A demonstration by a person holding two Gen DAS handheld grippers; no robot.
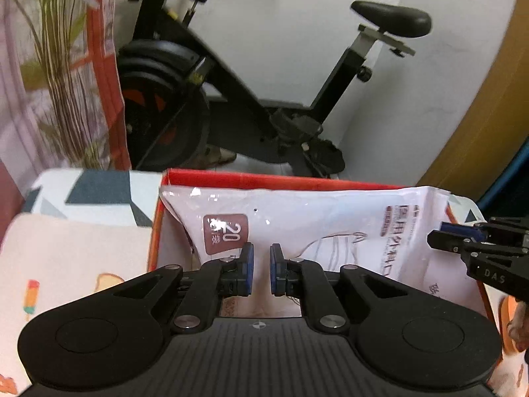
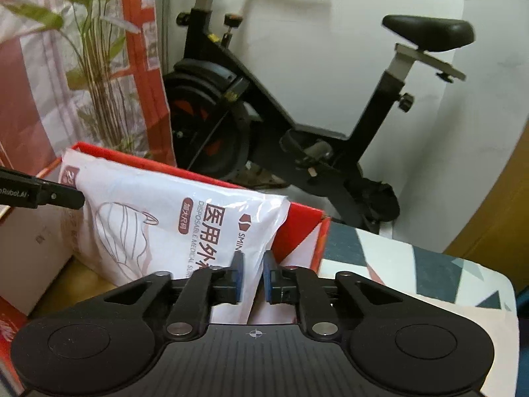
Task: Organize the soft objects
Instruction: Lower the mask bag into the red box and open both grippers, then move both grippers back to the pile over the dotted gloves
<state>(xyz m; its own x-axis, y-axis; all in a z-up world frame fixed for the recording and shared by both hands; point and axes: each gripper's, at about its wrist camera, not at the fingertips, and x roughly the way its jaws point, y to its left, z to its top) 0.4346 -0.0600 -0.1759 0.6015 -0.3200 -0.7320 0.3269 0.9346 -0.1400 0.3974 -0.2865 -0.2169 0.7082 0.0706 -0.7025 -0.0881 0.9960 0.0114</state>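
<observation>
White mask pack (image 1: pixel 314 225) stands leaning in the red box (image 1: pixel 264 180) on the desk (image 1: pixel 66 258), upright against the far wall. Left gripper (image 1: pixel 262 269) just in front of the pack's lower middle, jaws narrowly apart, nothing between them. Right gripper (image 2: pixel 253 276) at the pack's right lower edge, jaws also slightly apart; can't tell if they touch the plastic. Exercise bike (image 1: pixel 264 99) behind the box.

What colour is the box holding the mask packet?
Red, with a paler inside; clearest in the left wrist view.
</observation>
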